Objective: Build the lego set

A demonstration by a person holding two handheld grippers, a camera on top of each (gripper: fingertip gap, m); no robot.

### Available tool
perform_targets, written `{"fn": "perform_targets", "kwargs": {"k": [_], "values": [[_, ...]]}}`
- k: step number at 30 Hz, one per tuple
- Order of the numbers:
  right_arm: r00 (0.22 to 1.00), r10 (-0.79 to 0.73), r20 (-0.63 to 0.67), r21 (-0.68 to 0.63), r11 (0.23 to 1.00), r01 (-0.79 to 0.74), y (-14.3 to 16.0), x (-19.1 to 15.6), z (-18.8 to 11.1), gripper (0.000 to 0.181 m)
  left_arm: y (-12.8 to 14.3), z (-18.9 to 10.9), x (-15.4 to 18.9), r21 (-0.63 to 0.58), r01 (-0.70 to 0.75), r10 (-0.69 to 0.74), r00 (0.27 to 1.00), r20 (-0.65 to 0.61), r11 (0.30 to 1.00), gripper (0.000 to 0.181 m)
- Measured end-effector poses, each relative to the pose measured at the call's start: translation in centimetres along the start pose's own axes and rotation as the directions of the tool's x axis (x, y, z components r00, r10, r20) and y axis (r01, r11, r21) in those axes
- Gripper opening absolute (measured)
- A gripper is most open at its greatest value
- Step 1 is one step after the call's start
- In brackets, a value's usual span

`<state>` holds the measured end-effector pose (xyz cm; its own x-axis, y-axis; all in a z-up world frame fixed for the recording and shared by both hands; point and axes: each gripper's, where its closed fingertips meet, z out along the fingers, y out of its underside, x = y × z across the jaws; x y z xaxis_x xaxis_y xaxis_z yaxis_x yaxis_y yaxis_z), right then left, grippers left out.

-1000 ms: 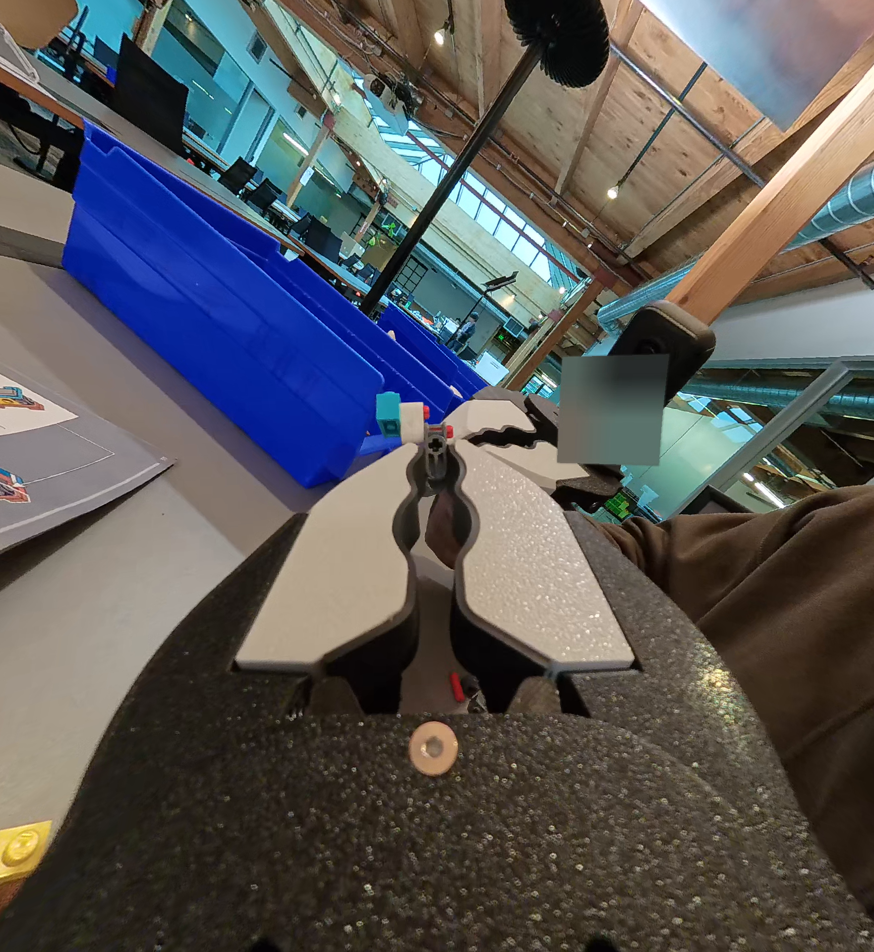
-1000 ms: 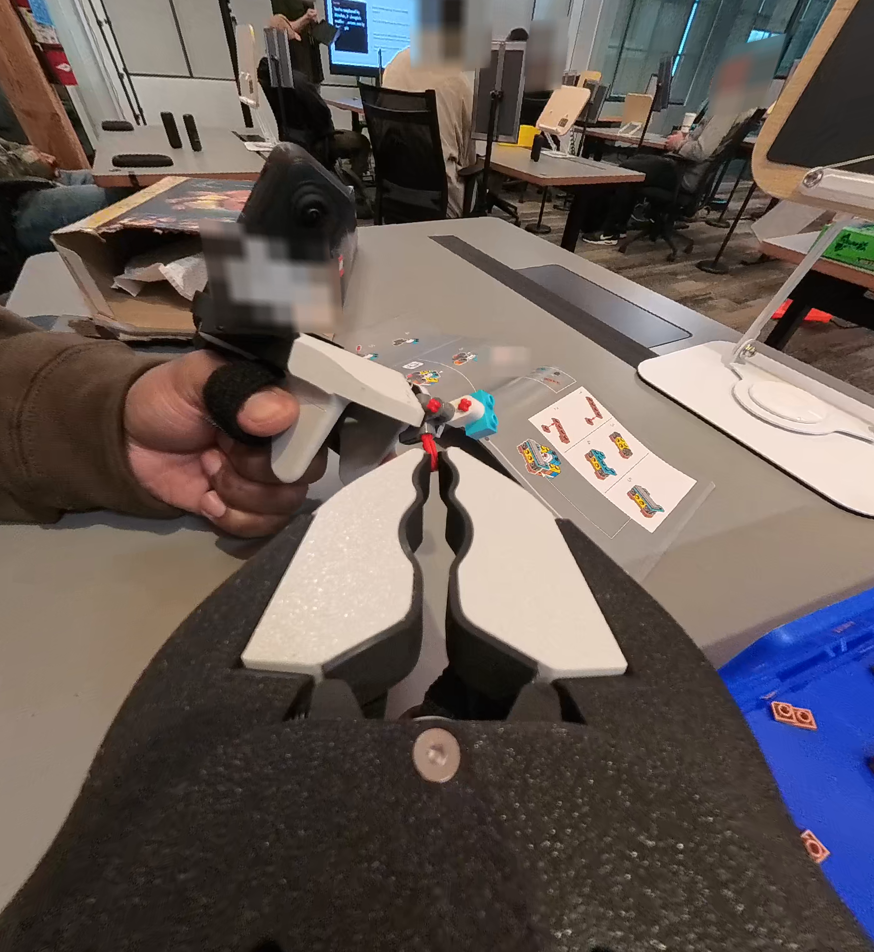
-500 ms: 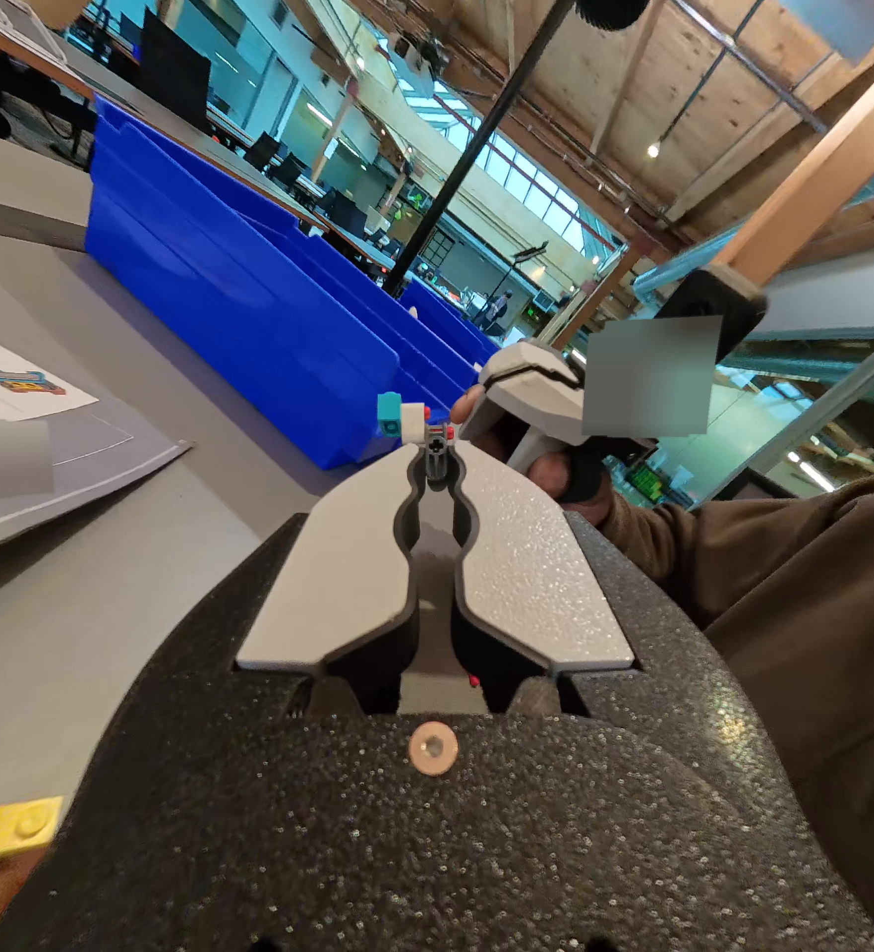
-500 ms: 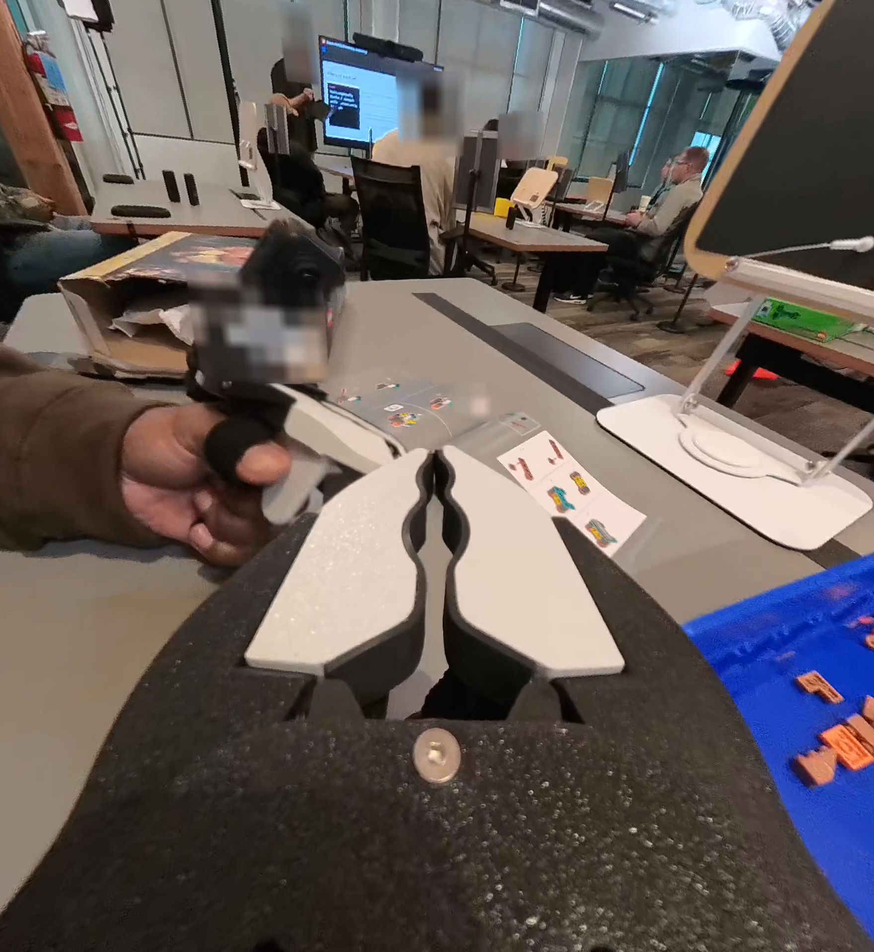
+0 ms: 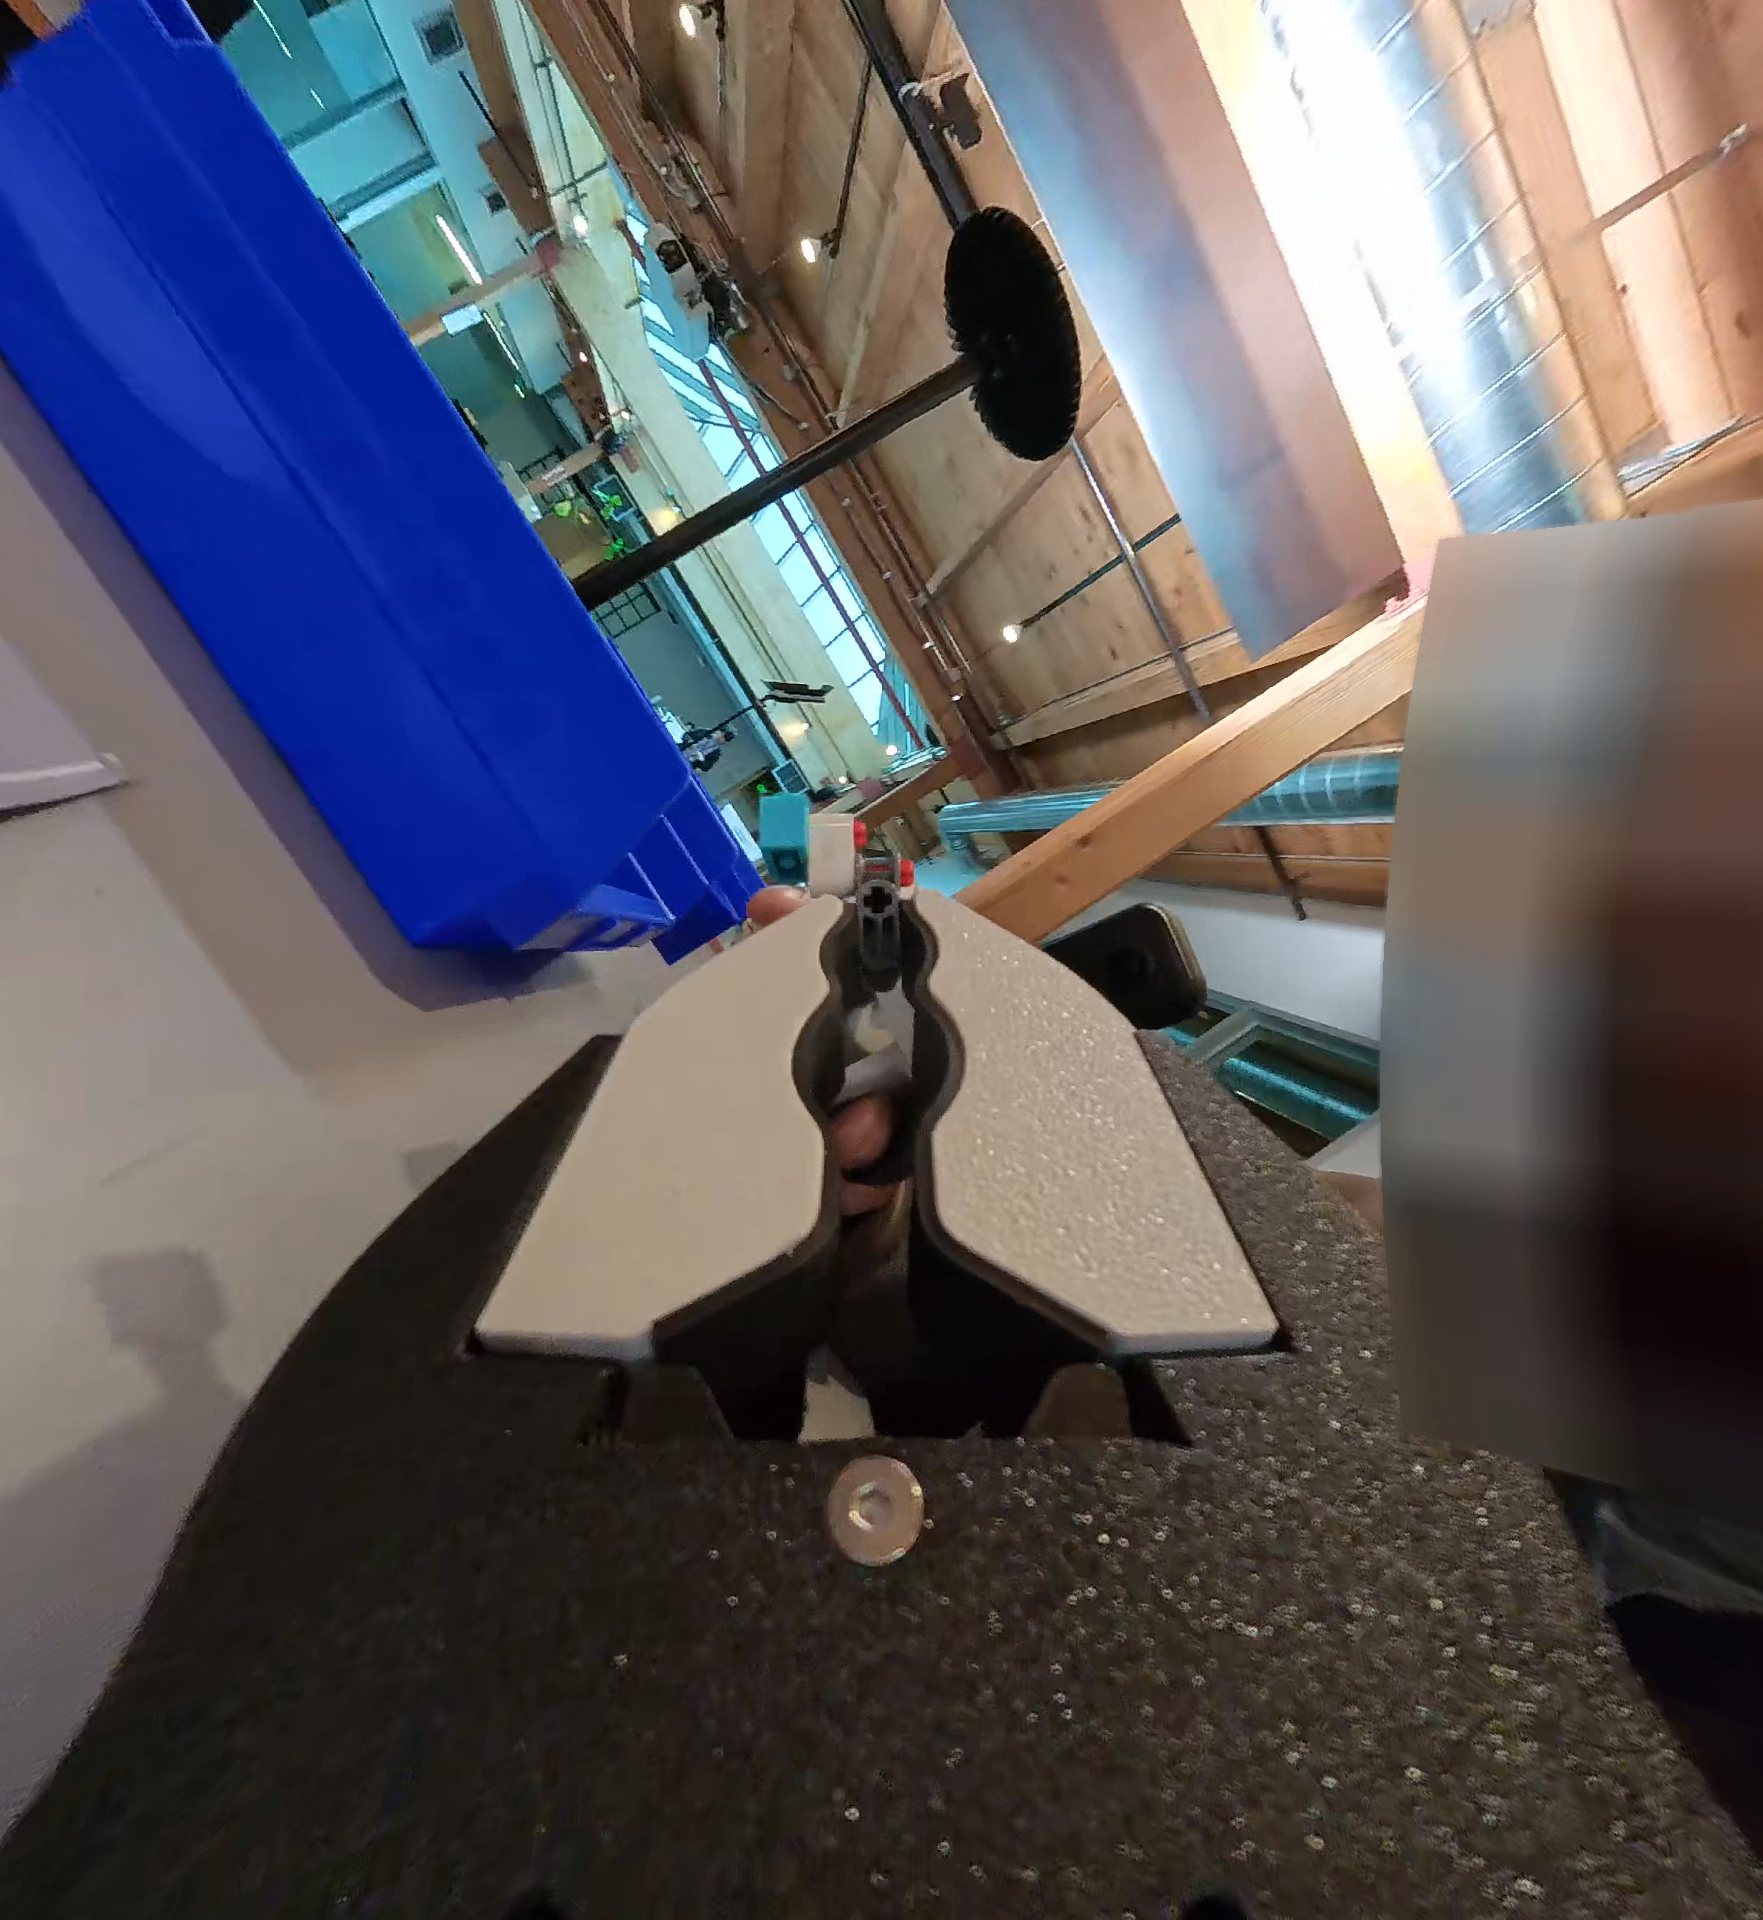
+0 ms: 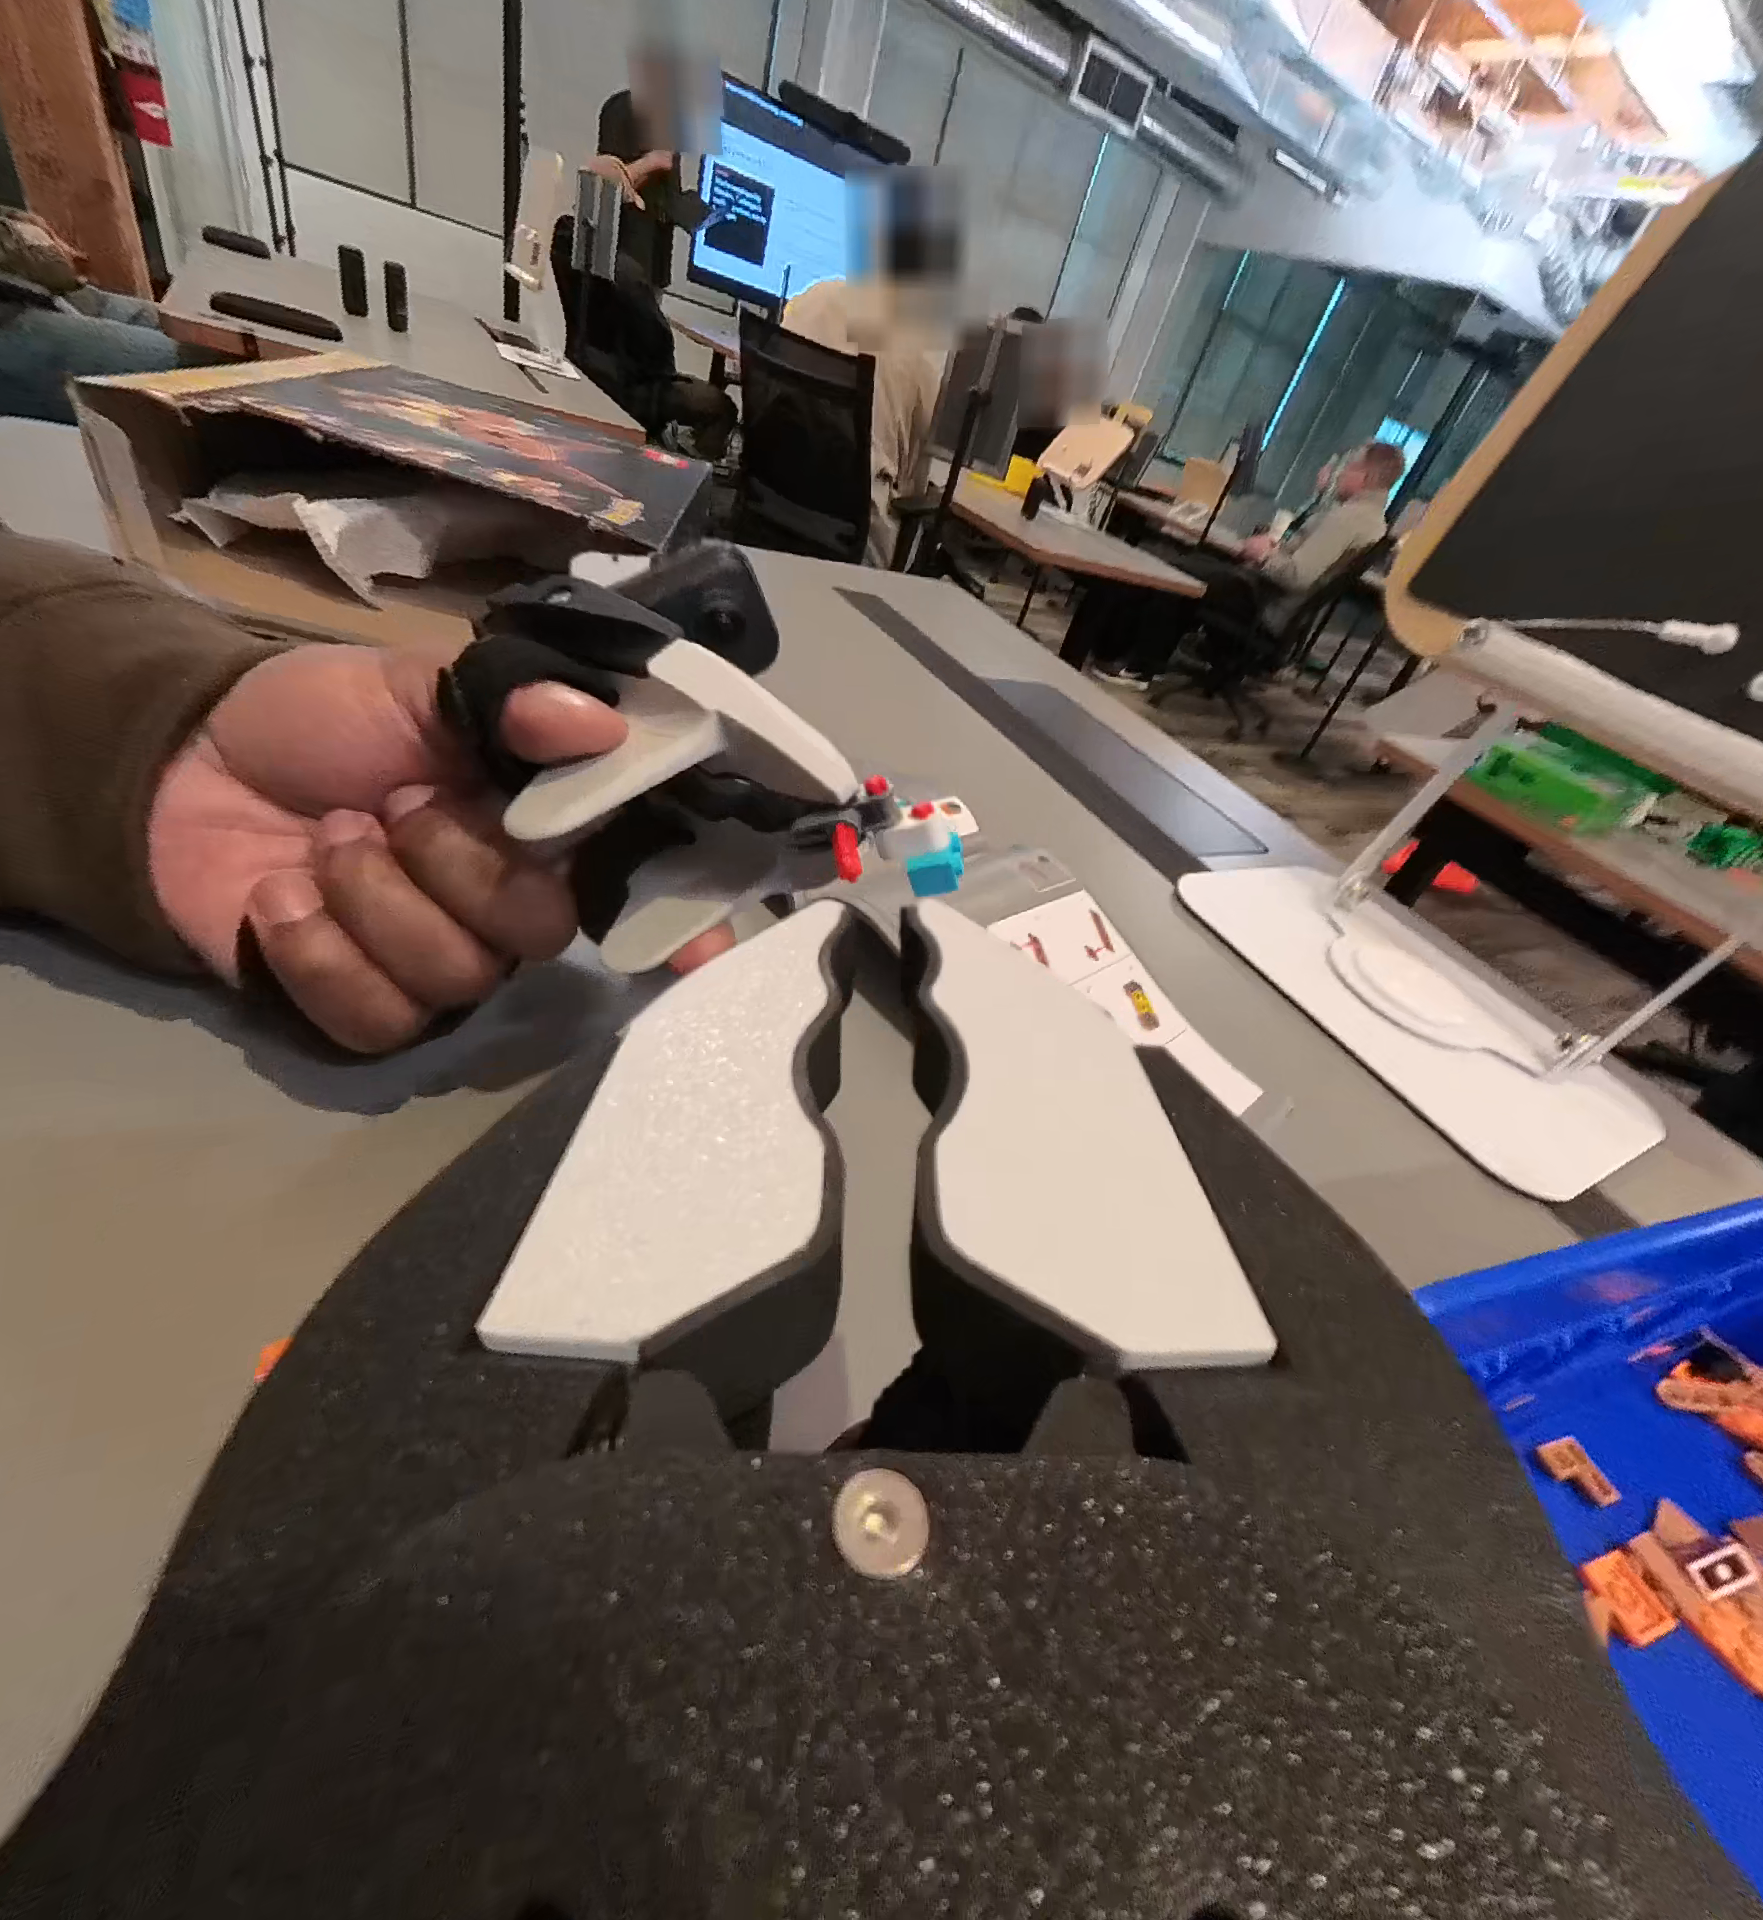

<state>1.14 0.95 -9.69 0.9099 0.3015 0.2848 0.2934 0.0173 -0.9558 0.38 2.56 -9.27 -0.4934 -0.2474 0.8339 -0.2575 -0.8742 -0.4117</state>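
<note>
My left gripper [image 5: 879, 914] is shut on a small lego assembly [image 5: 835, 852]: a grey pin-hole piece between the tips, with a white brick, a teal brick and red pins sticking out above. In the right wrist view the same left gripper [image 6: 851, 821] is held in a hand above the grey table [image 6: 181, 1195], with the assembly [image 6: 918, 831] at its tips. My right gripper [image 6: 877, 920] sits just below and short of the assembly, not touching it. Its jaws are a little apart and empty.
A blue bin [image 6: 1687, 1351] at the right holds several orange-brown lego pieces [image 6: 1739, 1538]; the bin's wall [image 5: 285, 468] also shows in the left wrist view. An instruction sheet [image 6: 1095, 956] lies on the table ahead. A white stand base [image 6: 1428, 997] and an open cardboard box [image 6: 389, 468] are farther off. Less than 4 cm separates the two grippers' tips.
My right gripper let go at the assembly's red pin, pulled back and now has its jaws slightly apart. My left gripper rolled sideways, still holding the assembly.
</note>
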Motion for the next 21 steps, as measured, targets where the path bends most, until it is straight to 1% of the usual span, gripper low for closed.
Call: {"fn": "perform_targets", "kwargs": {"k": [4, 12, 21], "values": [[0.998, -0.062, -0.009, 0.0, 0.998, 0.062, -0.2, -0.5, 0.2, 0.01, 0.4, 0.3, 0.5, 0.001, 0.052, -0.051, 0.998, -0.039, 0.999, 0.007], [0.994, -0.108, -0.023, 0.023, 0.994, 0.109, -1.1, -1.1, 0.2, 0.004, 1.1, 0.8, 1.1, -0.002, 0.107, -0.107, 0.991, -0.085, 0.994, 0.007], [0.995, -0.094, -0.038, 0.022, 0.995, 0.095, -1.4, -1.2, 0.2, 0.004, 1.0, 0.8, 1.3, 0.03, 0.125, -0.121, 0.986, -0.111, 0.992, 0.007]]}}
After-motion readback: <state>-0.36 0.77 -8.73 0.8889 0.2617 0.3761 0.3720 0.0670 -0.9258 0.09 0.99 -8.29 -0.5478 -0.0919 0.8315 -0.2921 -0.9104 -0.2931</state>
